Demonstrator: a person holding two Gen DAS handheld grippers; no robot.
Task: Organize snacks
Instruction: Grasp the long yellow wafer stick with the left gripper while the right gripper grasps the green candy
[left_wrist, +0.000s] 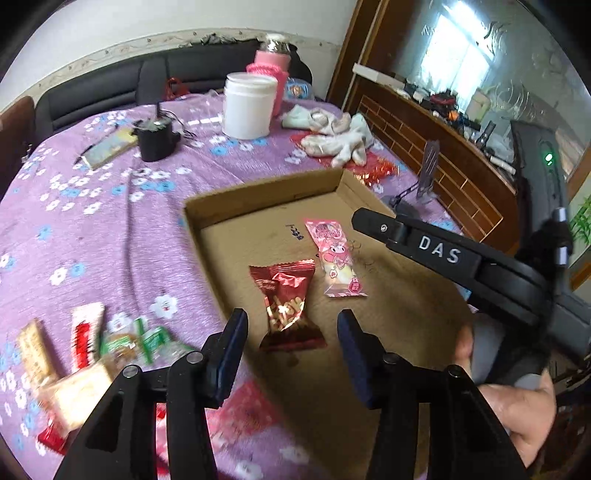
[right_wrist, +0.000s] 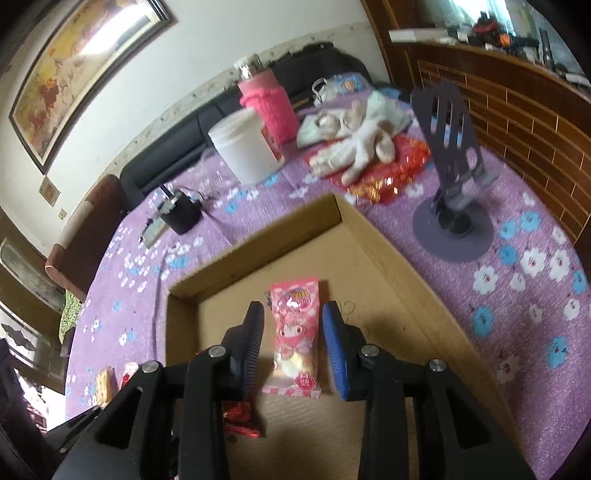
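The left gripper (left_wrist: 291, 332) tilts steeply down over the near edge of a shallow cardboard box (left_wrist: 258, 195) on a purple flowered tablecloth (left_wrist: 110, 221). Its jaws stand apart, released, and a red snack packet (left_wrist: 286, 302) lies flat on the box floor between and below the fingertips, touched by neither pad. Just beside it, at two o'clock from it, lies a pink snack packet (left_wrist: 336, 258).

In the left wrist view the right gripper (left_wrist: 373, 218) reaches in from three o'clock, angled down toward the box, with the person's hand (left_wrist: 517, 413) wrapped round its handle at the lower right.

In the right wrist view the right gripper (right_wrist: 291, 350) points down into the box, jaws parted, with the pink snack packet (right_wrist: 293, 339) lying lengthwise between the fingers; a gap shows on each side, so it is let go.

More snacks (left_wrist: 85, 354) lie in a loose heap on the cloth at eight o'clock, outside the box.
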